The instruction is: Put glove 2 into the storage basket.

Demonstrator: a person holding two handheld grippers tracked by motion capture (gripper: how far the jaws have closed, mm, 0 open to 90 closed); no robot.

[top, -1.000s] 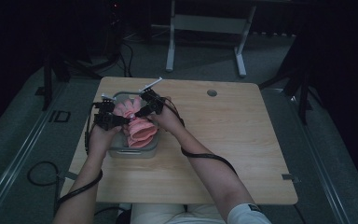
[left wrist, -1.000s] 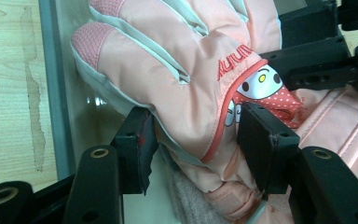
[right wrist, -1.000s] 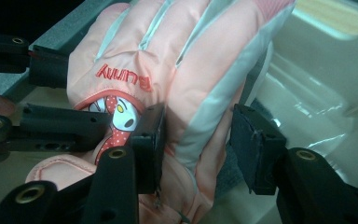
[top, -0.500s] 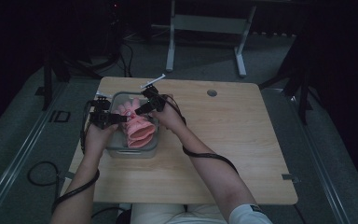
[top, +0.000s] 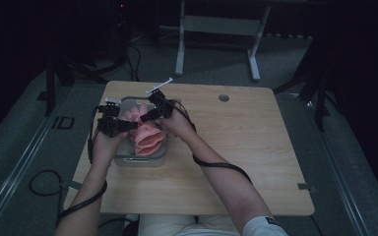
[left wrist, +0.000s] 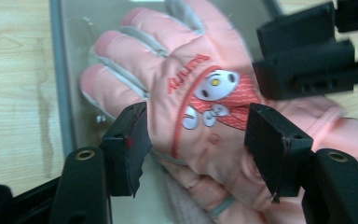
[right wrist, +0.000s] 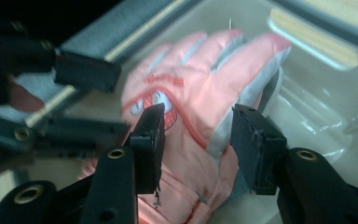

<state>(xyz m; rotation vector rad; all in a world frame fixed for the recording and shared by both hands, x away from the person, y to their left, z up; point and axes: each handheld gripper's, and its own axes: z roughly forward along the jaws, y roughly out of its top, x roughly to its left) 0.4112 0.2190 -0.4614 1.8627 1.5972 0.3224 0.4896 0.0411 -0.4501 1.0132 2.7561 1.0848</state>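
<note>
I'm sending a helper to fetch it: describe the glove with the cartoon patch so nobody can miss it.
On the wooden table, find the clear plastic bin near its left edge. A pile of pink gloves lies in it. Take the top glove: grey-trimmed fingers, red lettering and a round red patch with a white cartoon face.

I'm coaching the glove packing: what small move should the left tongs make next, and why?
Probably open a little more and draw back: the left tongs have just been opening around the pink glove, which already lies in the clear bin, with the right tongs straddling it.
</note>
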